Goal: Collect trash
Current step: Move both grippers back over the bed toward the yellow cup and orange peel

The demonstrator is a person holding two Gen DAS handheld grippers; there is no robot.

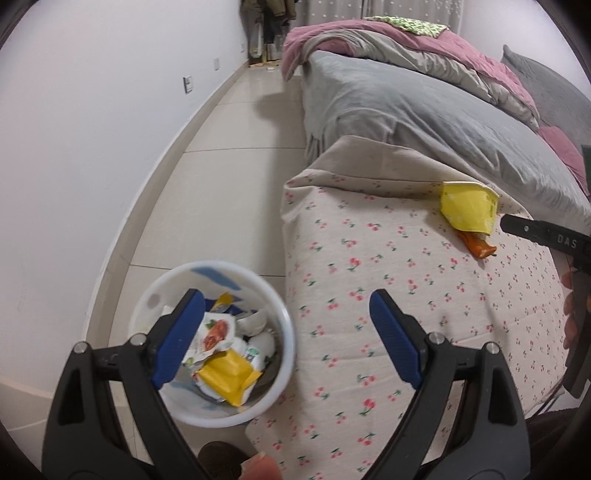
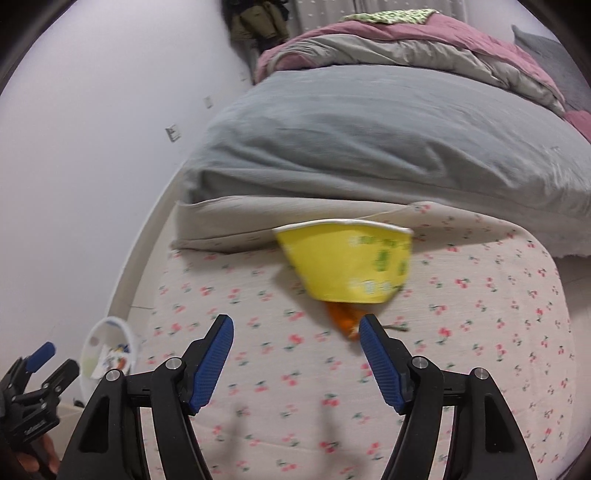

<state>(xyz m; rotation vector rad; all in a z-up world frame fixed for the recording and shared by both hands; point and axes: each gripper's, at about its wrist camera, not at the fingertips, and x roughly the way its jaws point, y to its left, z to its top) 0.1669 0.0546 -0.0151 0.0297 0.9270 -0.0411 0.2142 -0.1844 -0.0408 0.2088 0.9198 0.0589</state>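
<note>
1. The yellow paper cup [image 2: 351,266] lies on the cherry-print bedsheet [image 2: 258,369], mid-frame, just above the right hand-held gripper [image 2: 297,360], jaws spread, empty.
2. Left hand-held gripper [image 1: 284,343] spread over the trash bin [image 1: 218,347], lower left.
3. Cup's green print blurred, unreadable.

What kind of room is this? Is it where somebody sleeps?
Most likely a bedroom. There is a bed with a cherry-print sheet, a grey blanket and a pink quilt on it, and clothes hanging in the far corner.
</note>
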